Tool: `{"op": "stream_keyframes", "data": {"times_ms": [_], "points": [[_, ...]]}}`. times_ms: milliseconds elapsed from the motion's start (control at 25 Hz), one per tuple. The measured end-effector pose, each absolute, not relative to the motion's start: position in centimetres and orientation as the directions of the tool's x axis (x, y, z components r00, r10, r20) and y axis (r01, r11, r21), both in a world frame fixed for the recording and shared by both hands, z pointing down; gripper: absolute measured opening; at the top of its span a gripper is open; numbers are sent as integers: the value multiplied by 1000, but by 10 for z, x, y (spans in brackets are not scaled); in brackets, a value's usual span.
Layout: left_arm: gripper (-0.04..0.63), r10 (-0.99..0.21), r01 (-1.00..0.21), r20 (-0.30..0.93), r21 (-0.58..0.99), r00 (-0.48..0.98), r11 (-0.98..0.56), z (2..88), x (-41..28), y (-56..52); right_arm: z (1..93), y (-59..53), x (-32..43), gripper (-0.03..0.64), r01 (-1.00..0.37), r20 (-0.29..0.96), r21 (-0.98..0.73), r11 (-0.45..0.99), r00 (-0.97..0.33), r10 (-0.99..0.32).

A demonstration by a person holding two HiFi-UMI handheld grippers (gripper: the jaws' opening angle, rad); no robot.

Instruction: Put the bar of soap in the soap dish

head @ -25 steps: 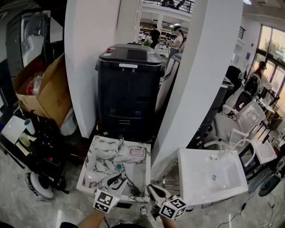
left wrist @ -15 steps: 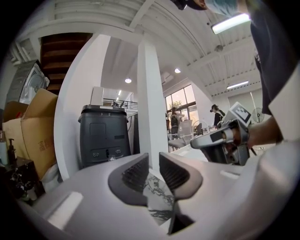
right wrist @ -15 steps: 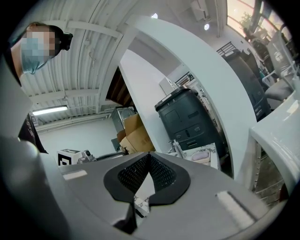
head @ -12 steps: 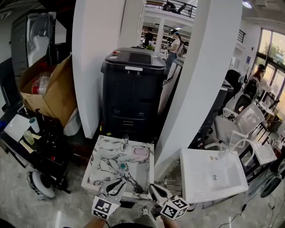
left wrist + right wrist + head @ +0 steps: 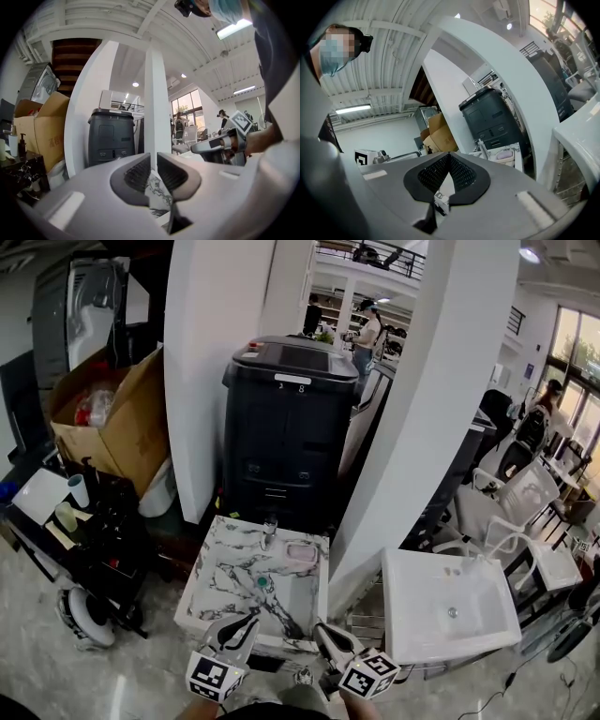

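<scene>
Two empty tools hover at the near rim of the white marble-patterned sink (image 5: pixel 211 589); the pink soap bar (image 5: pixel 301 552) lies at its far-right corner. Jaws of the left gripper (image 5: pixel 239 623), just closing, stand slightly apart; those of the right gripper (image 5: pixel 322 629) meet.

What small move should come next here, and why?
Probably open the right claw. Its jaws are together and empty, and it is at the near edge of the marble sink, while the pink piece lies at the far rim. Whether that is soap or dish, I cannot tell.
</scene>
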State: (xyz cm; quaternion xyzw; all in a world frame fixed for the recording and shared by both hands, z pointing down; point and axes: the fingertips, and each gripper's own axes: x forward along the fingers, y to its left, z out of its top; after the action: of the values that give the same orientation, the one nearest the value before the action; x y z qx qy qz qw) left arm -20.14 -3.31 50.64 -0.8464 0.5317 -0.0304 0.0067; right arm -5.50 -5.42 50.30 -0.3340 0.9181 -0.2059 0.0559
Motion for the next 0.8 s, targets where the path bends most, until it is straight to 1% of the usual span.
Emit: {"op": "stream_keyframes", "data": {"times_ms": [160, 480, 800], "points": [[95, -902, -901, 38, -33, 431, -432, 504, -202, -32, 505, -52, -61, 0, -588, 66, -396, 705, -784, -617], [92, -893, -893, 52, -26, 447, -449, 512, -199, -36, 515, -56, -66, 0, -579, 103, -409, 705, -797, -595], [84, -885, -886, 57, -17, 462, -463, 514, -198, -36, 518, -67, -55, 0, -647, 120, -404, 647, -739, -663]]}}
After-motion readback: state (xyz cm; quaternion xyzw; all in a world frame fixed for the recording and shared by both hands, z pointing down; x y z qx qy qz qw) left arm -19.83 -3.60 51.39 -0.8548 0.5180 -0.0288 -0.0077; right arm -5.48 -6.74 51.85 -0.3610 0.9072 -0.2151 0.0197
